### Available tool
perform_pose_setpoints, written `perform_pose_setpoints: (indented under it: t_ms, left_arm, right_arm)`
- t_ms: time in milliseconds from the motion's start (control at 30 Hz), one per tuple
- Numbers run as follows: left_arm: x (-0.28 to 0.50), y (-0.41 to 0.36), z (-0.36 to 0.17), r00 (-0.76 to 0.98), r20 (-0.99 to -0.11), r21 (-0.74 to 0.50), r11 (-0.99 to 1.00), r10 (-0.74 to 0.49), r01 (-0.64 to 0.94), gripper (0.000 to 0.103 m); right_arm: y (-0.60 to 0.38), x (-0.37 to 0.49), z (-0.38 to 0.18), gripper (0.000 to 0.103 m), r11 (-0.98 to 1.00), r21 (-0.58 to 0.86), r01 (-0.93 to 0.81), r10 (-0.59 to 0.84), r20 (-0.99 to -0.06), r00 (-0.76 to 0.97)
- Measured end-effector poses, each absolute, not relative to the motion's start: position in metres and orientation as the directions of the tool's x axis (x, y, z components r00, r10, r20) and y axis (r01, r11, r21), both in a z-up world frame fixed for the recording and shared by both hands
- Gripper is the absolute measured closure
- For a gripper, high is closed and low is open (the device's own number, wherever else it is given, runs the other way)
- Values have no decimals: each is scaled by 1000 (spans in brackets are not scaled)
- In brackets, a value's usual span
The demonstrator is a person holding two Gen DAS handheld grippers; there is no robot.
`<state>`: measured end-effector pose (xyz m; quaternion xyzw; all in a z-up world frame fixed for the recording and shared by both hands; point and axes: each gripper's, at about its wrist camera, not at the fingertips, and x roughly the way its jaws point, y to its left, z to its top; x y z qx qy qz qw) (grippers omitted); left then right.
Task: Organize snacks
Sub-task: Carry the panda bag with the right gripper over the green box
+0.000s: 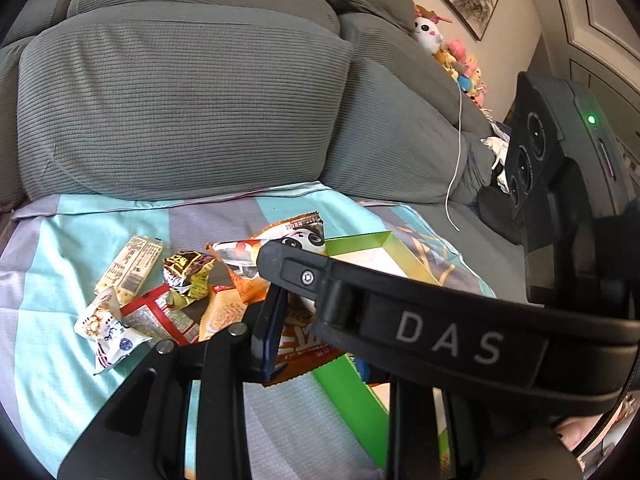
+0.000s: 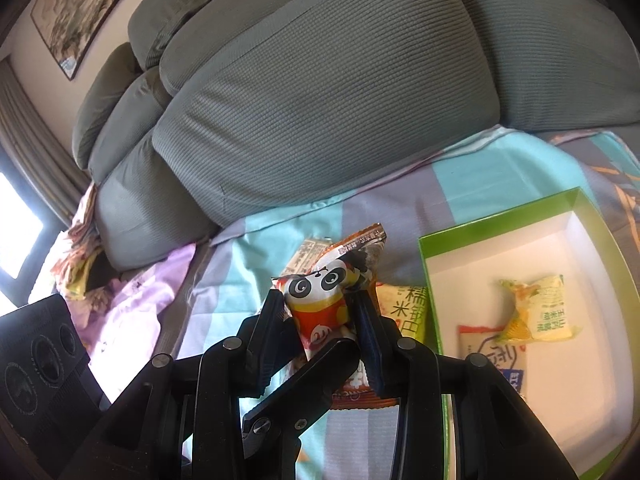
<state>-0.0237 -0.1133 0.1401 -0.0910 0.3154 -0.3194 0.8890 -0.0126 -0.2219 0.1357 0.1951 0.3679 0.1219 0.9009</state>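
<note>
My right gripper [image 2: 320,304] is shut on a panda snack packet [image 2: 320,300] and holds it above the striped cloth, left of the green-rimmed white box [image 2: 500,224]. The box holds a yellow-green packet [image 2: 536,312] and a white packet [image 2: 484,348]. In the left wrist view the right gripper's body [image 1: 440,320] crosses in front; the panda packet [image 1: 304,236] shows past it, by the box [image 1: 360,244]. Loose snacks lie left: a cracker bar [image 1: 130,266], a dark-yellow wrapper [image 1: 188,274], a red packet [image 1: 160,316], a popcorn packet [image 1: 106,330]. Only one left gripper finger [image 1: 268,320] shows.
Grey sofa cushions [image 1: 180,108] stand behind the striped cloth [image 1: 48,272]. Plush toys [image 1: 460,56] sit at the far right of the sofa. A lilac cloth [image 2: 136,304] lies left of the snacks. Another yellow packet [image 2: 404,308] lies beside the box.
</note>
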Motion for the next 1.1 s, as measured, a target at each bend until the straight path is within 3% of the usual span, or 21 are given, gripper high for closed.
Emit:
perform_pose_setpoints:
  t_ms: [567,1100]
  left_arm:
    - [-22,-173,151,543,-513,-314,734,-665,603,76]
    - [-1,-236,126,426,-576,-341,679,-697,650,75]
  right_arm:
    - [-278,-28,144,64,876,482,-2,314,-569,760]
    - [-344,-21,115,64,847,514,132,258,-617,744]
